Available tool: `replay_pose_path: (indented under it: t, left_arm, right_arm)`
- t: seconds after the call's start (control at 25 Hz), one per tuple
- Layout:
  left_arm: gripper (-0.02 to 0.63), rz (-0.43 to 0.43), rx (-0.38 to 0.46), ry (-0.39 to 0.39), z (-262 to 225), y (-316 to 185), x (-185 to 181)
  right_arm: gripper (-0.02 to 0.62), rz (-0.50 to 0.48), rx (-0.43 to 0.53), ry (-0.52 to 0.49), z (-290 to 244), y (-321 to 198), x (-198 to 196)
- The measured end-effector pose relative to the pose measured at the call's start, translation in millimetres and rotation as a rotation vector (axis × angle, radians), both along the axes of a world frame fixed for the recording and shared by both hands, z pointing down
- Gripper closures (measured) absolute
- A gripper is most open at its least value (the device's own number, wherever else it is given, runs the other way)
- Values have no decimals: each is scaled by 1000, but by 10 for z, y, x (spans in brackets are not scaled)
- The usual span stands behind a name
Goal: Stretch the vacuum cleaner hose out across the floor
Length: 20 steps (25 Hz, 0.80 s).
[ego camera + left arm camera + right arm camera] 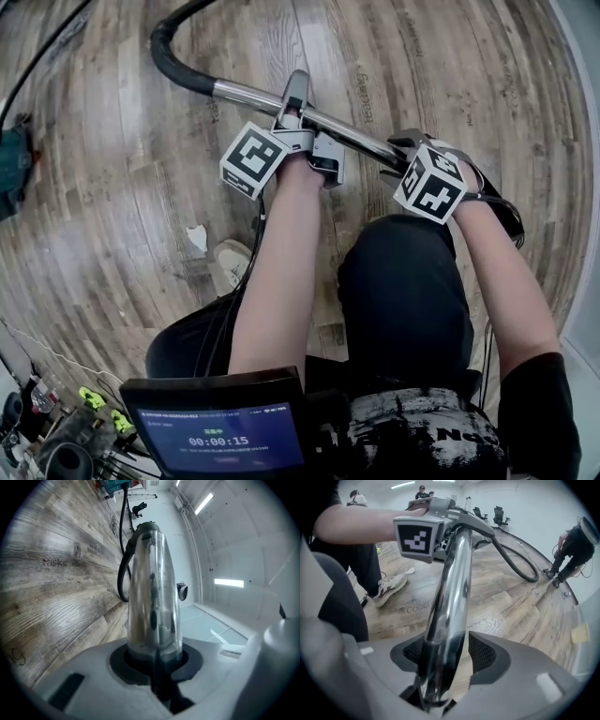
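Wood-plank floor (112,206) fills the head view, w/ a crouching person's dark trousers (403,300) and bare forearms at ctr. The vacuum hose (167,58), black and ribbed, curves in from the top of the frame. It joins a chrome tube (248,94) that runs slantwise across the view just ahead of the knees. In the left gripper view the hose loops away over the boards toward a teal unit (112,484) at the far end of the room.

The left gripper (298,111) is clamped on the tube, nearer the hose end. Its jaws are almost together, w/ the tube seated in the round notch btwn them. The right gripper (403,150), further along the tube on the person's right, stands wide. The tube passes btwn its jaws, but one ribbed pad (485,653) sits clear of the metal, so no grip there. Each gripper carries a black-and-white marker cube (251,159).

Smaller items: a pale shoe (230,262) by the left leg, a white scrap (197,237) on the floor just beside it, and a lit screen (220,436) at the bottom edge. Bkgd of the right gripper view: another person (574,545) bent over near the floor's edge.
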State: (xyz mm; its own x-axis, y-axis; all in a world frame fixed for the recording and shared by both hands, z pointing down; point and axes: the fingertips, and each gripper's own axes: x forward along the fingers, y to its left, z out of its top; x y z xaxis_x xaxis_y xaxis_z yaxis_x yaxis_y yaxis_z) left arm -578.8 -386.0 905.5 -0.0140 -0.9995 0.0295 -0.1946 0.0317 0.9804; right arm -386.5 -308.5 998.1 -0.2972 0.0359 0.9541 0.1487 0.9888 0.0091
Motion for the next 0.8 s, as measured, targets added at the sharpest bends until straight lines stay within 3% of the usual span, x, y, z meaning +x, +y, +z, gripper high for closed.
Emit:
replay_pose_path:
  t: [0.16,0.28,0.36,0.64,0.8]
  left_arm:
    - [552,-6,-6,-2,18,12,123]
    - [554,-12,1,13,9,23,164]
    - [552,-10,6,24,20,38,204]
    - [552,55,46,-23,-254,-115,238]
    - [551,93,86,62,-642,-217,272]
  right_arm:
    - [349,9,-25,-19,-41,20,-299]
    - [464,14,-20,-1,-20,61,-422]
    - [502,40,-21,4,4,72,-396]
    - [514,124,-9,-40,-185,-60,-442]
    - [517,154,7,-32,-546,-153,-471]
